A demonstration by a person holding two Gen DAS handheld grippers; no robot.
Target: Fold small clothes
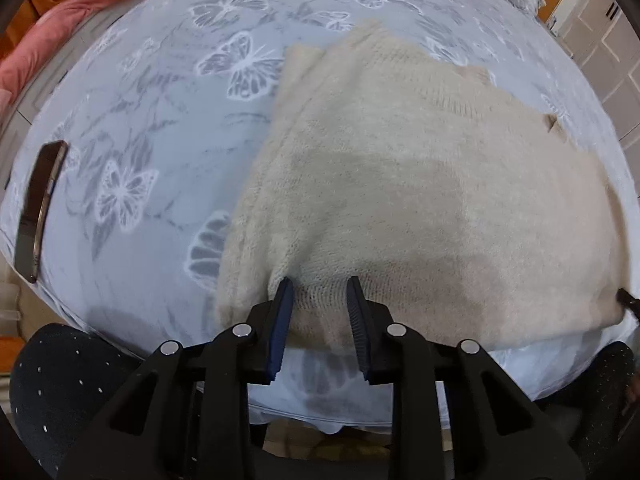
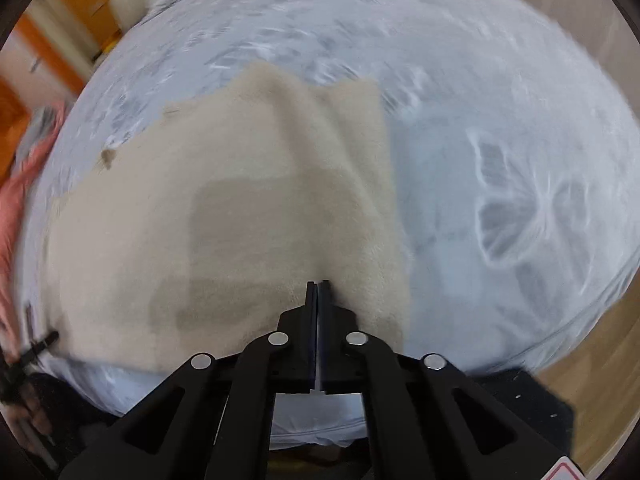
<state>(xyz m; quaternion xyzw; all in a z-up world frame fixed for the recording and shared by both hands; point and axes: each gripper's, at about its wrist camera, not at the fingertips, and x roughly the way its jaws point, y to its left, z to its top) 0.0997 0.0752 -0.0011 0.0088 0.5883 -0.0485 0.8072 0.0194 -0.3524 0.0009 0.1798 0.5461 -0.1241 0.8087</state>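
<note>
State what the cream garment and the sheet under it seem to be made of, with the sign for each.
Cream garment: apparently a soft, fuzzy knit, wool or acrylic; rows of stitches show near the left gripper. Bedsheet: probably thin, smooth, matte woven cotton or polyester, pale blue with printed butterflies.

A bed [image 1: 160, 120] with a pale blue butterfly-print sheet fills both views. Pink bedding [image 1: 36, 56] bunches at its edge, orange walls [image 2: 44, 60] stand behind, and white panelled cupboards [image 1: 608, 56] sit nearby.

Left wrist view: close above near-left edge of cream knitted garment [image 1: 400, 184], facing forward. Right wrist view: close above its near-right edge. Both share garment and butterfly-print bedsheet [image 2: 500, 140].
</note>
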